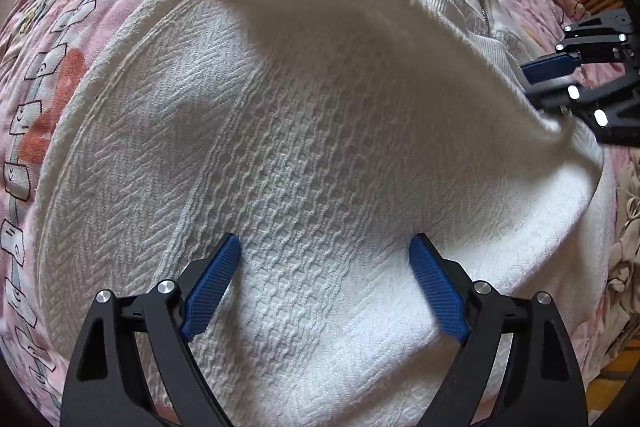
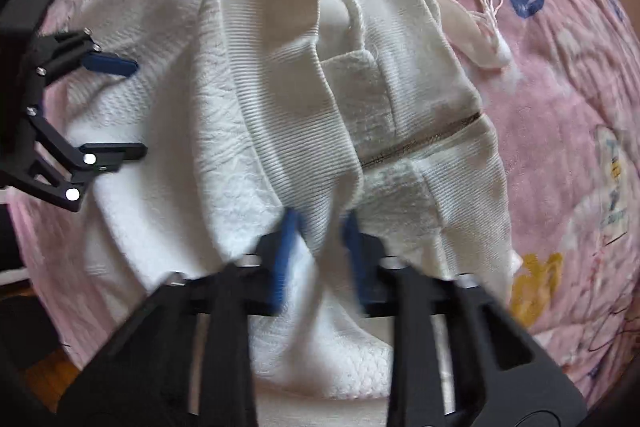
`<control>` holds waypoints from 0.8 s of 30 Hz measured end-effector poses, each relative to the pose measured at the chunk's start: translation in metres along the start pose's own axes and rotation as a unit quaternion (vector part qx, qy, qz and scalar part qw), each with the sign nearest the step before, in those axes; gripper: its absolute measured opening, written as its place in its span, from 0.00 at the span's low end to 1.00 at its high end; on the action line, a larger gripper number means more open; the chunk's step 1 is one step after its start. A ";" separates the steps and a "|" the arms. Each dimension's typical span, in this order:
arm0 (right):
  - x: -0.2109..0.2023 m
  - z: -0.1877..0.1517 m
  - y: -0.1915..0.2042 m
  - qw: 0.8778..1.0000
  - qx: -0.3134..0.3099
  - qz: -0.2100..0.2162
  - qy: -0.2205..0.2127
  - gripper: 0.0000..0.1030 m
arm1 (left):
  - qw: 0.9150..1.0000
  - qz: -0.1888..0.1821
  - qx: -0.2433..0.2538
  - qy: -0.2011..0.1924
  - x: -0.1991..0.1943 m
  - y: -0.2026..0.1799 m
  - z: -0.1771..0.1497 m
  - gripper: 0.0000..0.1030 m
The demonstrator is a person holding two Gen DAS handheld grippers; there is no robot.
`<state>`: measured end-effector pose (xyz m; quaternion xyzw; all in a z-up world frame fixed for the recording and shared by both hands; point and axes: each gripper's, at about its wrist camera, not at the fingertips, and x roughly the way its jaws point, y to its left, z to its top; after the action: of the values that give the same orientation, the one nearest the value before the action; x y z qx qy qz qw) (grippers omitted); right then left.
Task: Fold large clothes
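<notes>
Your right claw (image 2: 318, 255) is clenched on a ribbed fold of the white knit sweater (image 1: 304, 155), lifting it off the pink printed bedspread (image 1: 52, 39), while your left claw (image 1: 324, 287) hangs released above the garment's textured body, its blue pads (image 1: 212, 287) set wide apart at 6 o'clock of the left wrist view. The sweater lies spread across the bed, filling most of both views; its zipper (image 2: 420, 143) runs toward 3 o'clock in the right wrist view, and a tasselled drawstring (image 2: 486, 3) trails onto the bedspread near 1 o'clock.

The risk, judging from this: the right wrist view is blurred with motion, and you hold only a narrow pinch of thick knit. A fast swing could pull the cloth out from between the pads, or drag the whole garment sideways, since your left claw pins nothing down. The lifted panel also sags into a deep hollow toward 12 o'clock of the left view, so it may land creased, or with the zipper bunched under the fold. The loose drawstring could get trapped inside.

No container shows in either view; nothing is held in anything.
</notes>
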<state>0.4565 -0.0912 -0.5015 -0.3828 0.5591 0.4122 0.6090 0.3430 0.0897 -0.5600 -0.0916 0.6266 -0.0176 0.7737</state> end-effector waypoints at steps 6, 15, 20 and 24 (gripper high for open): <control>-0.015 -0.003 -0.001 0.998 0.011 -0.064 -0.017 0.06 | 1.000 -0.010 -0.010 0.003 -0.001 -0.003 0.006 0.81; -0.046 0.016 -0.054 0.980 0.123 -0.138 -0.078 0.06 | 0.998 -0.004 -0.046 -0.045 -0.015 0.004 0.034 0.81; -0.003 0.031 -0.059 0.970 0.179 -0.155 -0.052 0.16 | 0.997 0.026 -0.063 -0.023 0.007 0.010 0.065 0.83; -0.024 0.001 -0.076 0.941 0.267 -0.180 -0.108 0.66 | 0.998 0.027 -0.055 -0.010 0.011 0.013 0.074 0.83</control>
<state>0.5266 -0.1197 -0.4768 -0.2531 0.5012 0.1704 0.8097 0.4160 0.1098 -0.5577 -0.1169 0.6209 0.0390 0.7742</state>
